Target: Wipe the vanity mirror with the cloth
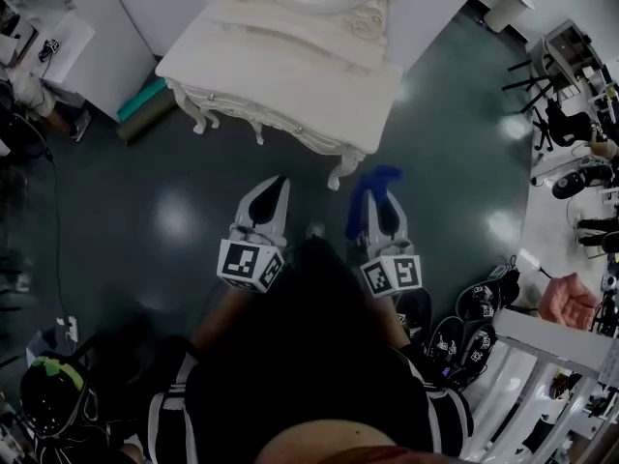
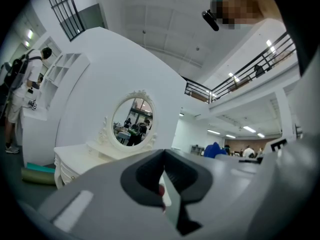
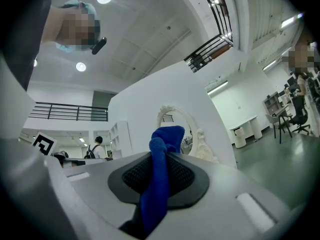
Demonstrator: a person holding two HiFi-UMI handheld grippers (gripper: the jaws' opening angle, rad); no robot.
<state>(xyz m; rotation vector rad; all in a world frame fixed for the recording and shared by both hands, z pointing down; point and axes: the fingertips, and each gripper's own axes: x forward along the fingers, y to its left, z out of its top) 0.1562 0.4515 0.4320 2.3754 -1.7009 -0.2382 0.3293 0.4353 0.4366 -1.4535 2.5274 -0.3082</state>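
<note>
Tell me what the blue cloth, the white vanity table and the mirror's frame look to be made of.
Blue cloth: soft, napped fabric, likely microfibre; it bunches and droops in folds.
White vanity table: probably painted wood with a satin finish; it has carved, curved legs and a soft sheen.
Oval mirror frame: the same cream-white, with carved or moulded scrollwork; wood or resin, cannot tell.
</note>
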